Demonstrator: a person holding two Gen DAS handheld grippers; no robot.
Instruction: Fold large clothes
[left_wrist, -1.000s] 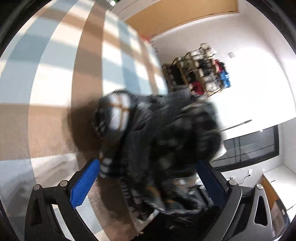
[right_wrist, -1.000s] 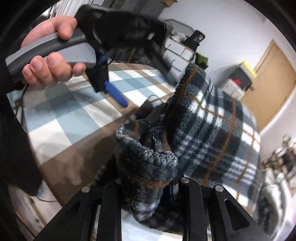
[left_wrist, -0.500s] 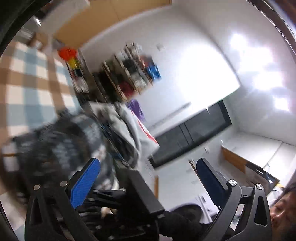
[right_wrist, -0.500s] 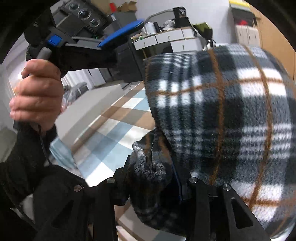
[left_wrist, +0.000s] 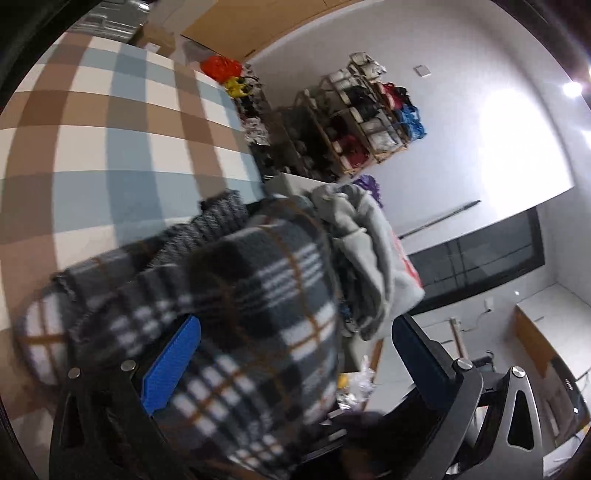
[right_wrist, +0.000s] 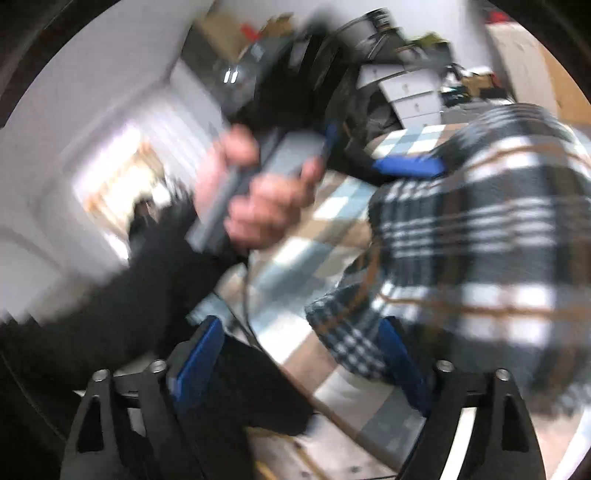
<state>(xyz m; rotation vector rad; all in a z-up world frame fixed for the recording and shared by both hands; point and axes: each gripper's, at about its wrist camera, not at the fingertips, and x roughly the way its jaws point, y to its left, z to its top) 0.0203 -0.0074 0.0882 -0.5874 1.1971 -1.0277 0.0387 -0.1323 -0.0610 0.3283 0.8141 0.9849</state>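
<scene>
A dark plaid fleece garment (left_wrist: 255, 295) with white and orange stripes lies bunched on the checked tablecloth (left_wrist: 110, 129). My left gripper (left_wrist: 295, 354) is open, its blue pads (left_wrist: 171, 365) wide apart, with the fleece lying between them. In the right wrist view the same fleece (right_wrist: 480, 236) fills the right side. My right gripper (right_wrist: 299, 362) is open, a fold of fleece hanging by its right pad (right_wrist: 402, 365). The left hand-held gripper (right_wrist: 280, 166) shows there too, blurred.
A grey sweatshirt (left_wrist: 369, 254) lies heaped behind the fleece. Shelves of folded clothes (left_wrist: 362, 122) stand against the white wall. White drawers (right_wrist: 410, 96) stand beyond the table. The person's dark sleeve (right_wrist: 129, 295) crosses the right wrist view.
My right gripper has opened and let go of the fleece edge. My left gripper has swung back over the fleece, which now lies between its open fingers.
</scene>
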